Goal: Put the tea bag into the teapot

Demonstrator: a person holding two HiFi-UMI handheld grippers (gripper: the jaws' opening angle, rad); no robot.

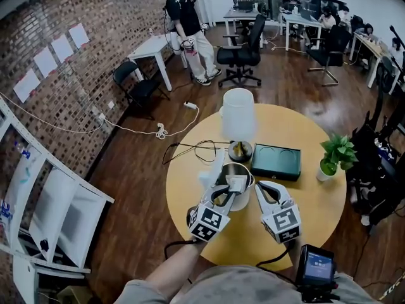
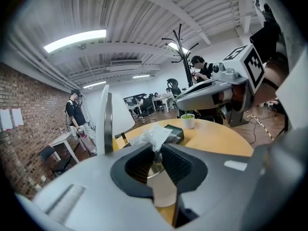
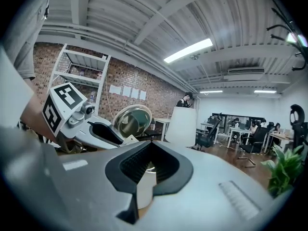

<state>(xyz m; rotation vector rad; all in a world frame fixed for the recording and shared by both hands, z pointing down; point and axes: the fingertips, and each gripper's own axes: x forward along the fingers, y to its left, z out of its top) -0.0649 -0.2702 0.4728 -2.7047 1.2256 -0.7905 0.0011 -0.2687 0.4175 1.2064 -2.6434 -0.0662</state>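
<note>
White crumpled tea bag (image 2: 153,134) sits pinched in my left gripper's (image 2: 153,149) narrow jaws, just beside the steel teapot (image 1: 242,200). My right gripper (image 3: 149,145) is closed, empty.

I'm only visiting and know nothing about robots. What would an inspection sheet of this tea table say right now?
Surface: round wooden table, yellow top.
Job's things: tea bag pinched; teapot close by.
Clutter: lamp, dark tray, potted plant.
Grippers: left gripper shut on tea bag; right gripper shut, empty.
Cables: black cable on table; white cable on floor.
Surroundings: brick wall, office chair, standing person.
</note>
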